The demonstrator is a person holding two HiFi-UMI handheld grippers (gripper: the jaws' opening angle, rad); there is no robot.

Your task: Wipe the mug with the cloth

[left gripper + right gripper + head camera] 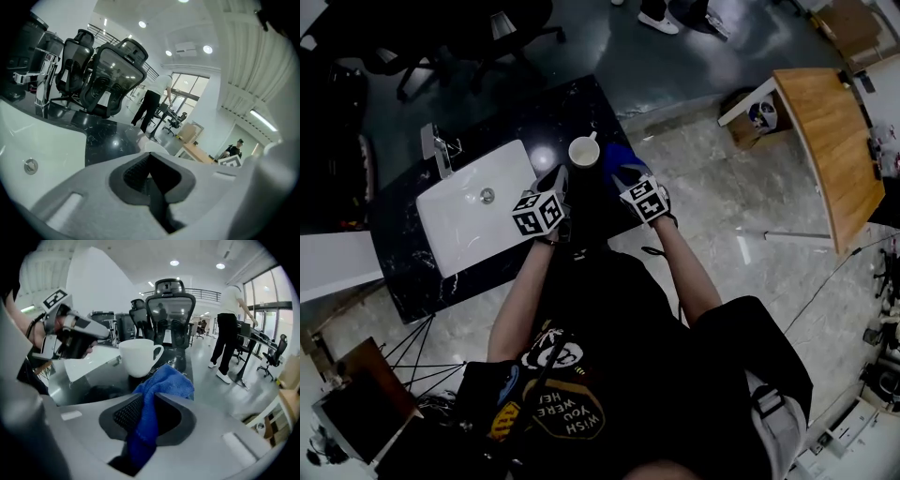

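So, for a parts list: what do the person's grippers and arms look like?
The left gripper and right gripper are pale grey, with dark ribbed pads in the jaws; each carries a white cube with black square markers. Black short-sleeved T-shirt.

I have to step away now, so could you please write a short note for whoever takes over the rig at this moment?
Left tongs: shut, empty, between the sink and the mug.
Right tongs: shut on the blue cloth, which bunches out right by the mug.
White mug: upright on the dark counter, not held.
Done: cloth gripped and brought to the mug.
Left: the wiping; whether the cloth touches the mug is unclear.
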